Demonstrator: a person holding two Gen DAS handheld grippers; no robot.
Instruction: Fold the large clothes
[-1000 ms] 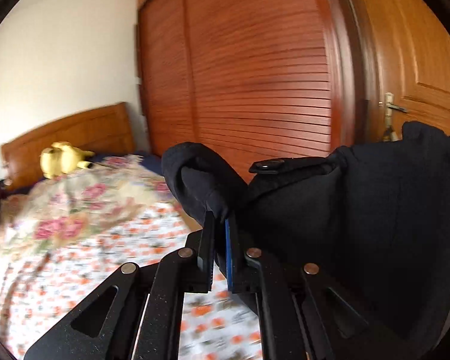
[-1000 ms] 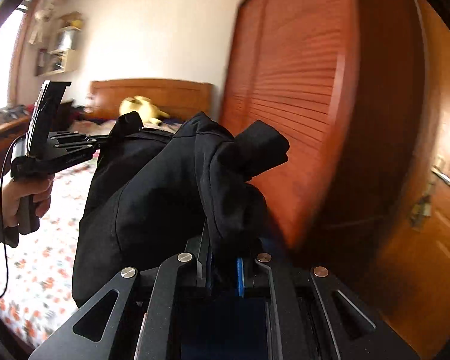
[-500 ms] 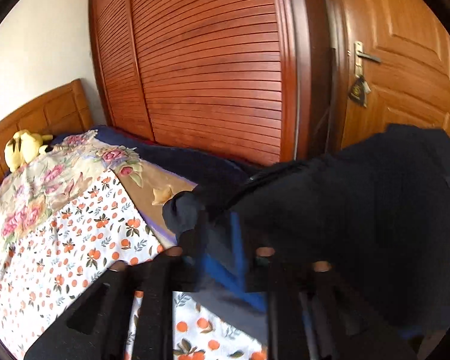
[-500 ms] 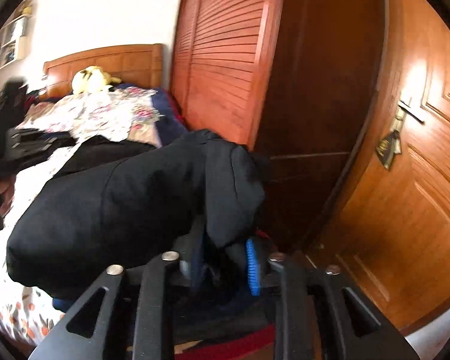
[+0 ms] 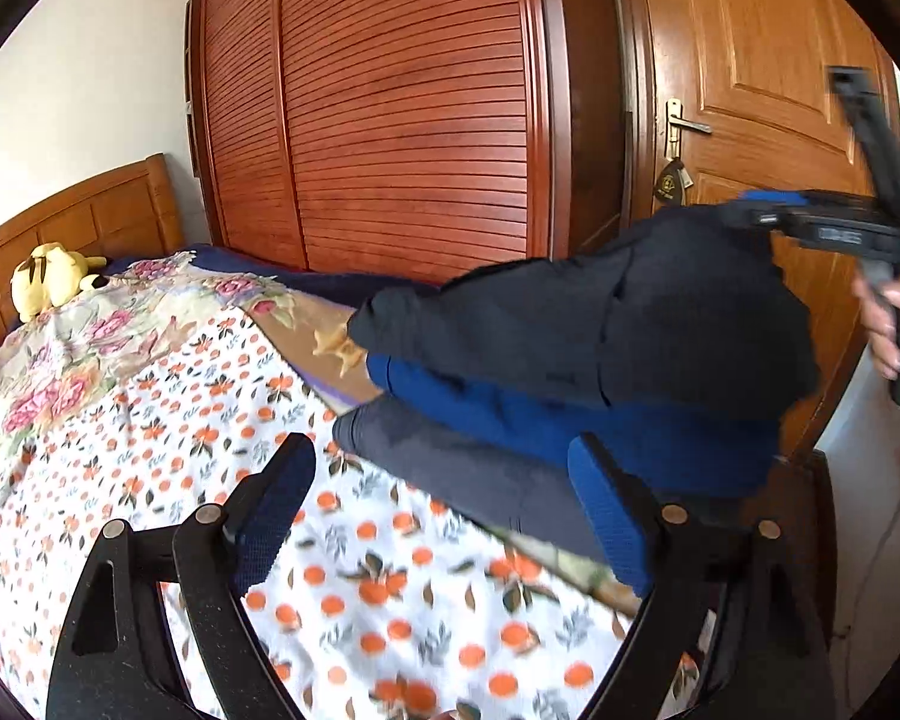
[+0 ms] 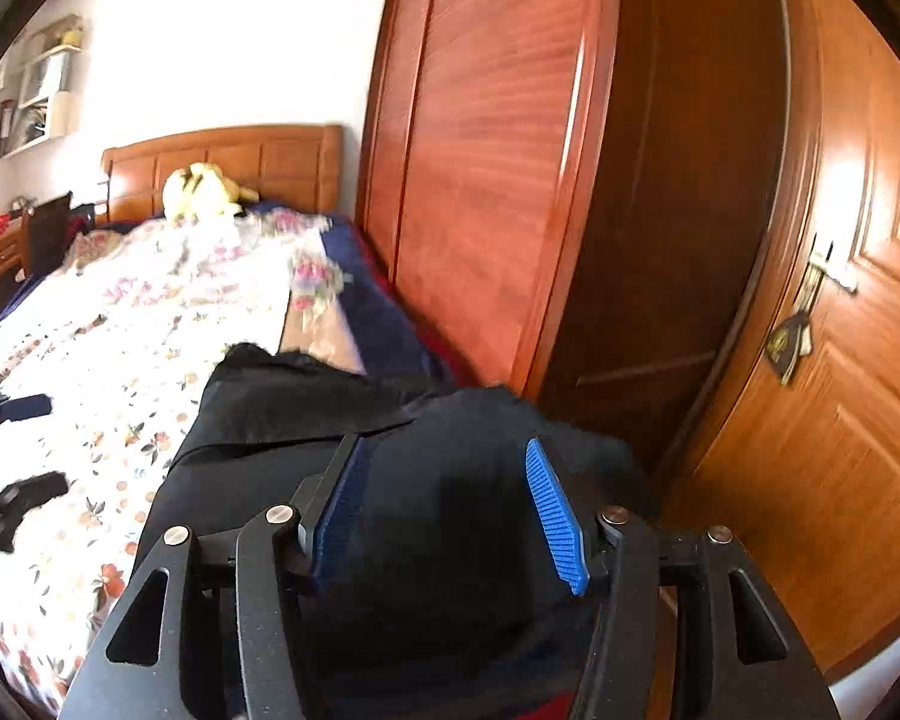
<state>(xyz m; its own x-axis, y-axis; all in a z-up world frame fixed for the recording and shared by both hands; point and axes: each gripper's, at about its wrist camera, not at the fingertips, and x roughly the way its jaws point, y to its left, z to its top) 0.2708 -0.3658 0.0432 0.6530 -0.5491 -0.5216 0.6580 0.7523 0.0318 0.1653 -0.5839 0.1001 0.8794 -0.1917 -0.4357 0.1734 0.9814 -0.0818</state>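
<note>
Your left claw (image 5: pixel 444 516) is opening wide over the orange-dotted floral bedsheet (image 5: pixel 150 420), with nothing between its blue pads. Your right claw (image 6: pixel 450 510) is also opening; the black folded garment (image 6: pixel 342 420) lies between its pads, which do not press it. That garment rests on a blue folded garment (image 5: pixel 510 414) at the bed's corner near the slatted wooden wardrobe (image 5: pixel 402 108).

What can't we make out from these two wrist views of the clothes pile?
- Black garment: type unclear in both views; bunched folds hide its shape.
- Blue garment and grey garment: left view, mostly covered by the black one.
- Right gripper: opening; whether the fingers touch cloth, unclear.
- Door key tag: right view, motion-blurred.
</note>
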